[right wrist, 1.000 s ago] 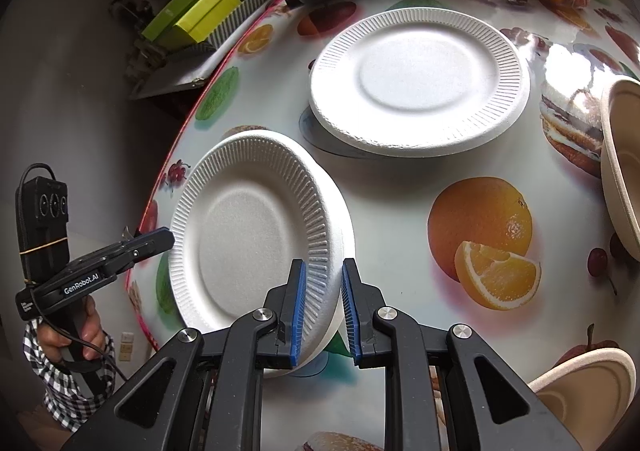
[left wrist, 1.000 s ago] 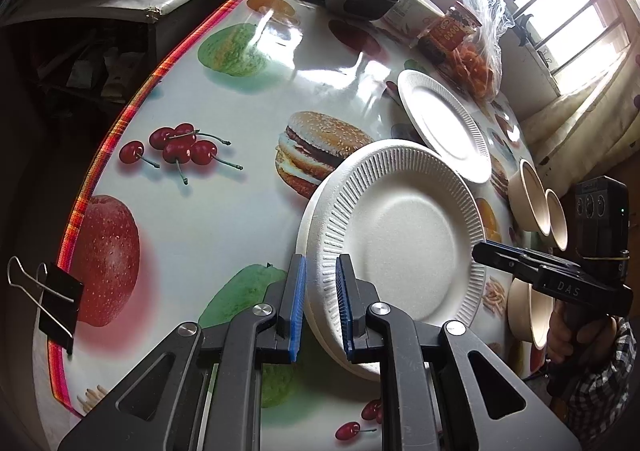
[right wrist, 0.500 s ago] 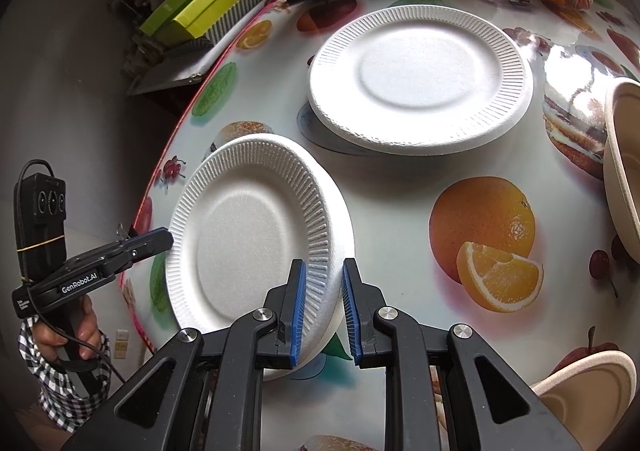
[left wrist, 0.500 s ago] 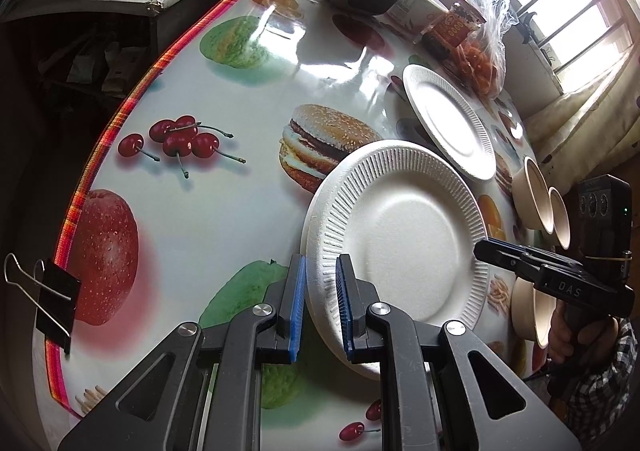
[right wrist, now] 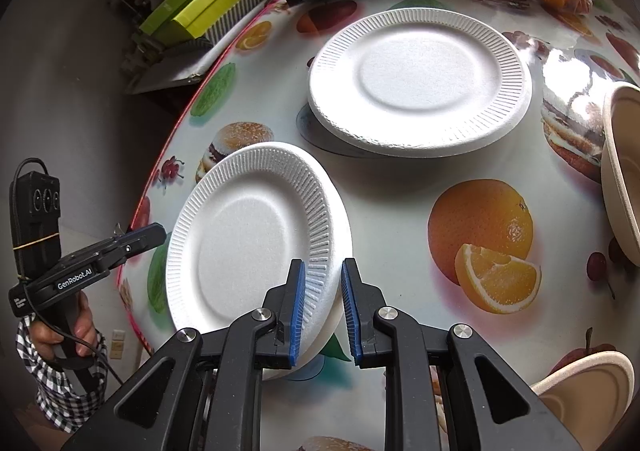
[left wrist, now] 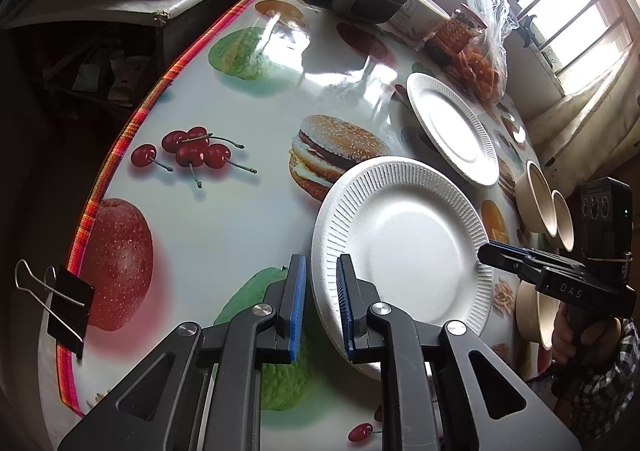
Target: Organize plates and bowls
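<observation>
Left gripper low in frame, blue pads either side of the near rim of a white foam plate, narrow gap between them. Plate tilted above the table (fruit and burger print). Right gripper clamped on the plate's far edge, held by a hand in a checked sleeve. Second plate flat beyond. Bowls at right. Binder clip on the table's left edge.

White ribbed foam plate is tilted, lifted off the counter by opposite rim edges. Second foam plate lies flat beyond it, apart. Tan bowls sit right of the plates, upright.
</observation>
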Available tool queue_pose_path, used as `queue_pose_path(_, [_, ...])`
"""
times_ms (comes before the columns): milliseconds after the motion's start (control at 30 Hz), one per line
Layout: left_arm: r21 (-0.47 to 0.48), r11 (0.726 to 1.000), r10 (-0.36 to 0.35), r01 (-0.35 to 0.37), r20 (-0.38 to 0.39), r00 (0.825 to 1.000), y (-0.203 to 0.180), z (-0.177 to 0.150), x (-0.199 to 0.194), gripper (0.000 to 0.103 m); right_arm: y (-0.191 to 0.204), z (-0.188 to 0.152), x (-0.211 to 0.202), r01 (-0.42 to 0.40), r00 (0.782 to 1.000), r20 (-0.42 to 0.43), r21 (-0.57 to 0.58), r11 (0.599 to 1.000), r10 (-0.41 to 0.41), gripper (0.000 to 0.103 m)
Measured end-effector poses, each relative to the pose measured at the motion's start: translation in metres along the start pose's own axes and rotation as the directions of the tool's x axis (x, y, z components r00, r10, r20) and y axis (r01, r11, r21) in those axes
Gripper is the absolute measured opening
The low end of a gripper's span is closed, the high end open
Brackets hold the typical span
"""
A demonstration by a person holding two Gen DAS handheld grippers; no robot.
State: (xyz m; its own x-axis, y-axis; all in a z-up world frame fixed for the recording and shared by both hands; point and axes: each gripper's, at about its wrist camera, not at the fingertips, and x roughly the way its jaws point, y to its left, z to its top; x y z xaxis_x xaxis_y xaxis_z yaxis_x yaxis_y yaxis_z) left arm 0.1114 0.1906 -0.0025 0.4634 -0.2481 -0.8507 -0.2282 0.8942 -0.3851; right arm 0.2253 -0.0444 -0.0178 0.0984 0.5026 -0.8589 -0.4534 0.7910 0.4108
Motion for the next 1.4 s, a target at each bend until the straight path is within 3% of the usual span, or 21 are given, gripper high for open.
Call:
queue_pose_path(667, [0.016, 1.000, 0.005, -0.005, 0.007, 1.000, -0.009, 0.009, -0.002, 0.022, 0.000, 0.002, -0.009, 0.031, 0.999, 0.026, -0.006, 1.000, -0.030, 0.030])
queue_pose_path(933, [0.053, 0.999, -0.001, 0.000, 0.013, 1.000, -0.029, 0.027, -0.002, 0.023, -0.002, 0.008, -0.029, 0.053, 0.995, 0.083, -0.026, 0.998, -0.051, 0.043])
queue_pose_path(1400, [0.119, 0.992, -0.043, 0.042, 0.001, 0.999, -0.073, 0.077, 0.026, 0.023, -0.051, 0.058, -0.074, 0.159, 0.968, 0.190, 0.028, 0.987, -0.161, 0.046])
